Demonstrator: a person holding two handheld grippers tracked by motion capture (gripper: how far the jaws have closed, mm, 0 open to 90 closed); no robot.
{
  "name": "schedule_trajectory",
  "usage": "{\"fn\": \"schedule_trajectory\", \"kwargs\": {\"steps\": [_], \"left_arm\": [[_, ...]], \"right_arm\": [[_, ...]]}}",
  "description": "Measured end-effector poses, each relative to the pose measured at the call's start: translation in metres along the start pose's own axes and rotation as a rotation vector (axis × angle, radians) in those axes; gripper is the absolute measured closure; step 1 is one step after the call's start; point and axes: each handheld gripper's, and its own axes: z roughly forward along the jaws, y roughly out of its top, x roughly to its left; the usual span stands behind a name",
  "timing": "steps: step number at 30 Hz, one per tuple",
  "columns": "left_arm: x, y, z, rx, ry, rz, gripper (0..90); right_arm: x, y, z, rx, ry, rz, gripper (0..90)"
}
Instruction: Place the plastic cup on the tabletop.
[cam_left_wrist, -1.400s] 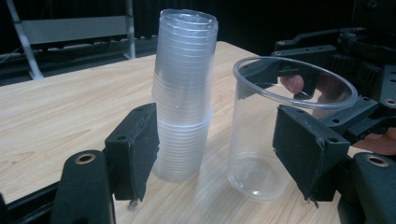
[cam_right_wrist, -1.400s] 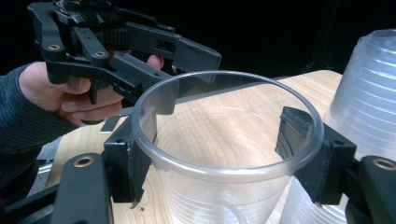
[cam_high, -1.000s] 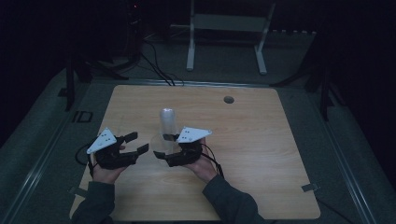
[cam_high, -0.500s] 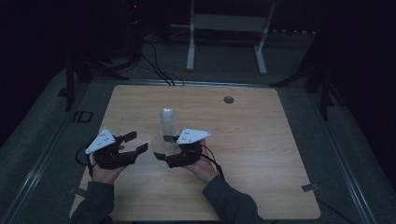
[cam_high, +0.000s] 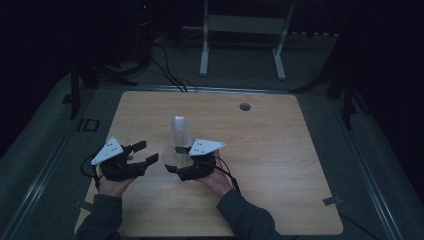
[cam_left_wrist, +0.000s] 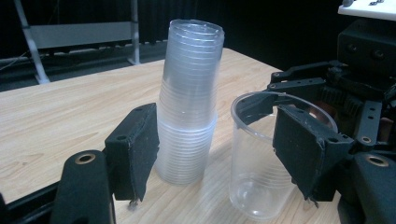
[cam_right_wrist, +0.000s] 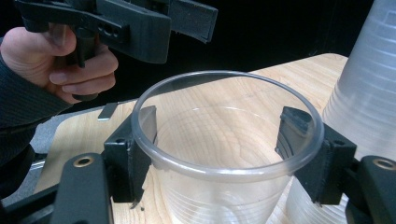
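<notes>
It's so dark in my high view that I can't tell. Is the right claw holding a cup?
Observer: Yes. In the right gripper view, the right claw has its pads against both sides of one clear cup, just under its rim.
Operator: Is the tall thing one cup too?
Observer: No. The left gripper view shows a stack of many nested clear cups, standing beside that cup.
Operator: And the left claw?
Observer: The left claw is open, gripping nothing, and faces both.

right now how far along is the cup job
Done: one clear cup stands upright on the table, apart from the stack of cups. In hand: the right claw grips that cup. Left: the left claw is open and idle, and the stack looks tall.
</notes>
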Motion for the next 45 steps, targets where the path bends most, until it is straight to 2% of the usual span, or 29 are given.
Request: {"fn": "schedule_trajectory", "kwargs": {"steps": [45], "left_arm": [[0.0, 0.0, 0.002, 0.002, -0.007, -0.002, 31.7]], "right_arm": [[-0.002, -0.014, 0.007, 0.03, 0.008, 0.011, 28.6]]}}
